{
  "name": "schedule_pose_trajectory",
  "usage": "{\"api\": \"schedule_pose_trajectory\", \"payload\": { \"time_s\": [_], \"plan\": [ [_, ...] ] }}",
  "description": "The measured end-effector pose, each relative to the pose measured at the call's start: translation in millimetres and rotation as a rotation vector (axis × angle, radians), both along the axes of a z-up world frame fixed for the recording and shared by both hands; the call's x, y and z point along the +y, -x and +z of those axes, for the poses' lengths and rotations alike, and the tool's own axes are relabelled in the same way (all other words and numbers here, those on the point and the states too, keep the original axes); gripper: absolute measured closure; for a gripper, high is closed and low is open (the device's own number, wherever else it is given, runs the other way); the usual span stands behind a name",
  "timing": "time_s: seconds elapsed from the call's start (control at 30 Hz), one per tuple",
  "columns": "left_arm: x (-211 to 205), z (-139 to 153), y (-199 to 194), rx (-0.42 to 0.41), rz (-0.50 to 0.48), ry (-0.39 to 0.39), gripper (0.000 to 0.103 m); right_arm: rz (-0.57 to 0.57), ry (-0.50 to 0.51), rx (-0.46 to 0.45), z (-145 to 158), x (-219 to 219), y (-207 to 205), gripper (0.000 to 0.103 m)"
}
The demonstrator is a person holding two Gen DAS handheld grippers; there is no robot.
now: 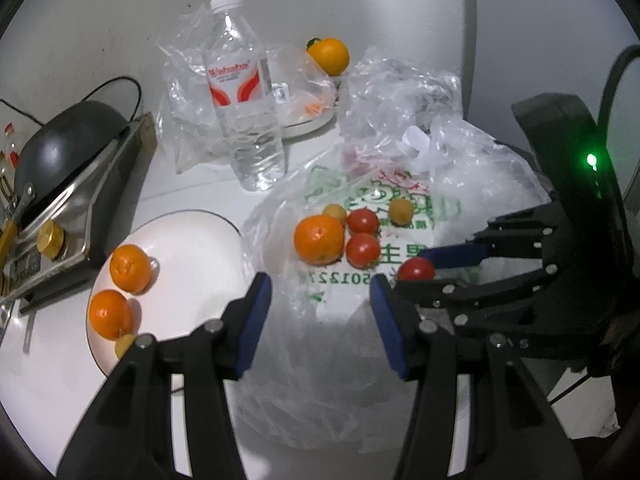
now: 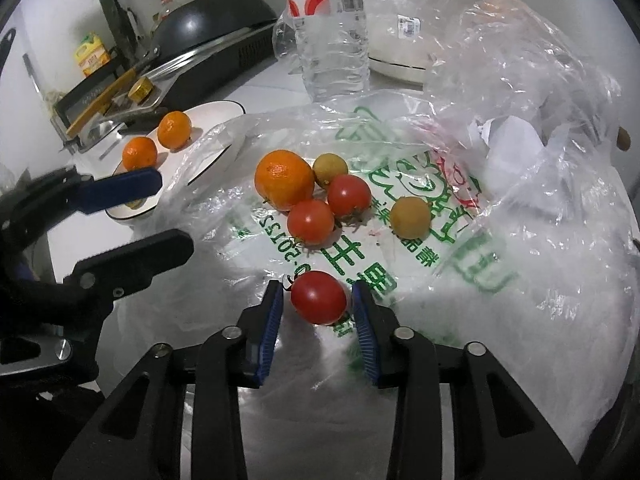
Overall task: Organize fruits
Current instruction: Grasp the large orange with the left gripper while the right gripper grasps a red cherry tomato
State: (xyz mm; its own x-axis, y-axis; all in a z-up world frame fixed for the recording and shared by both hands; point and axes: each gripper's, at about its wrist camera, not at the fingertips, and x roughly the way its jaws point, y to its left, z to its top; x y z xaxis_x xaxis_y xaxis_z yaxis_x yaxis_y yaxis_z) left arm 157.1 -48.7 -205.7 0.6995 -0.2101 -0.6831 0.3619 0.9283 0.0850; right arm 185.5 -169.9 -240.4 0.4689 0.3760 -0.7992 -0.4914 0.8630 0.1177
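One glossy red tomato [image 2: 319, 298] between hand-held gripper [image 2: 318, 312] pads.

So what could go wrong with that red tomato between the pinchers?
The right gripper sits around a small tomato on crinkly plastic bag. Squeezing hard might squash it. It is round, so it might slip and roll away. The pads might also snag the bag.
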Motion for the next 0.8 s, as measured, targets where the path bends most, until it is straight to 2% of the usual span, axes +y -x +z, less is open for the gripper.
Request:
{"api": "schedule_pose_trajectory", "payload": {
  "time_s": [0.37, 0.8],
  "plan": [
    [-13.4, -1.0, -28.6, 0.009, -0.016, -0.025, 0.050, -0.017, -0.054, -0.044, 15.1, -17.7, -7.8, 0.074],
    [-25.6, -20.7, -66.0, 0.045, 0.040, -0.071, 0.051, -0.032, -0.064, -0.060, 21.3, -41.9, -19.7, 0.074]
  ]
}}
